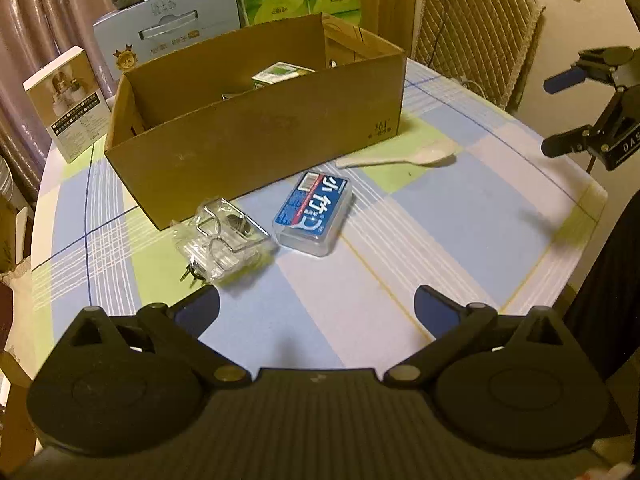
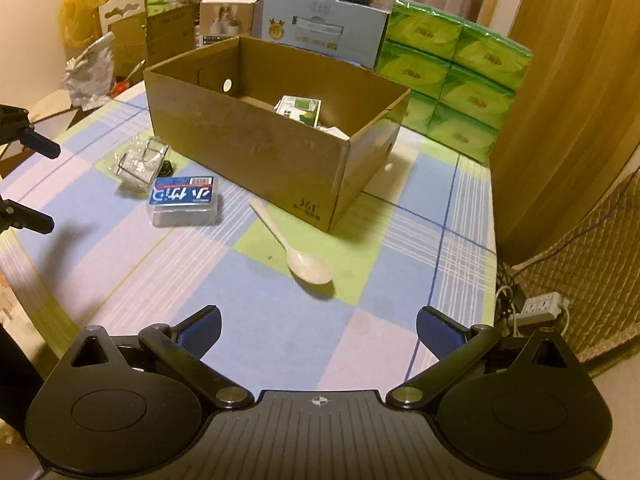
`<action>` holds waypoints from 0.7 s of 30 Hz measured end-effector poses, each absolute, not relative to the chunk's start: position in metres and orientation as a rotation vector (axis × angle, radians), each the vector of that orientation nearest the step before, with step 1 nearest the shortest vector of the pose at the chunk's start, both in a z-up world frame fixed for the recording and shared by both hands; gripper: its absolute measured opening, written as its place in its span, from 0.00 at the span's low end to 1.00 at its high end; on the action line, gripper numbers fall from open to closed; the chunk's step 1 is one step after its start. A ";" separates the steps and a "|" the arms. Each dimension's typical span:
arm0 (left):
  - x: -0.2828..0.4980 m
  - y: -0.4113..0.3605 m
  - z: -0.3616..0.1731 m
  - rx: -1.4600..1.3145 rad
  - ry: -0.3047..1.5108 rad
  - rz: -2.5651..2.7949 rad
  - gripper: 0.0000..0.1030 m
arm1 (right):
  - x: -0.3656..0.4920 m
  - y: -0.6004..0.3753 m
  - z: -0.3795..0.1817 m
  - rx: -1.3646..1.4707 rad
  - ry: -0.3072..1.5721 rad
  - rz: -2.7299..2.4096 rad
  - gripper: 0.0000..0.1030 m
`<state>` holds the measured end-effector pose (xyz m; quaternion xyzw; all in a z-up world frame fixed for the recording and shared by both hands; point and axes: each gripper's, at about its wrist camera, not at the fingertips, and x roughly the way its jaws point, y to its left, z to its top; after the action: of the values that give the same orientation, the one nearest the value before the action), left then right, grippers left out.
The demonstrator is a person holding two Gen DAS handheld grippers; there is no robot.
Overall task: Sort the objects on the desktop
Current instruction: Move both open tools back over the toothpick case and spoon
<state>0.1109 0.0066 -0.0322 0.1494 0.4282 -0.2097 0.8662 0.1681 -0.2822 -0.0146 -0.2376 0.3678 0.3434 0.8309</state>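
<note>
We hold the left gripper and the right gripper above the near part of the counter, each with fingers spread wide and nothing between them. The cardboard box sits toward the counter's far edge, open on top, with a small green carton inside. Just in front of the box lie a clear plastic packet and, beside it, a blue-labelled clear case. A white spoon rests near the box's corner. Green tissue packs are stacked behind the box.
</note>
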 end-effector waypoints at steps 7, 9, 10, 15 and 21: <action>0.111 0.006 -0.037 0.317 0.911 -0.465 0.99 | 0.171 -0.282 -0.022 -0.499 0.800 0.727 0.98; 0.112 0.004 -0.039 0.325 0.918 -0.469 0.99 | 0.172 -0.281 -0.024 -0.502 0.807 0.728 0.98; 0.112 0.003 -0.040 0.329 0.918 -0.470 0.99 | 0.172 -0.281 -0.026 -0.503 0.810 0.728 0.98; 0.120 -0.003 -0.042 0.344 0.909 -0.489 0.99 | 0.177 -0.280 -0.032 -0.503 0.823 0.729 0.98; 0.141 -0.014 -0.051 0.363 0.913 -0.518 0.99 | 0.189 -0.280 -0.040 -0.500 0.841 0.727 0.98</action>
<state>0.1412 -0.0135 -0.0508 0.1723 0.4333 -0.2460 0.8497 0.1891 -0.2804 -0.0396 -0.2346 0.3949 0.3413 0.8200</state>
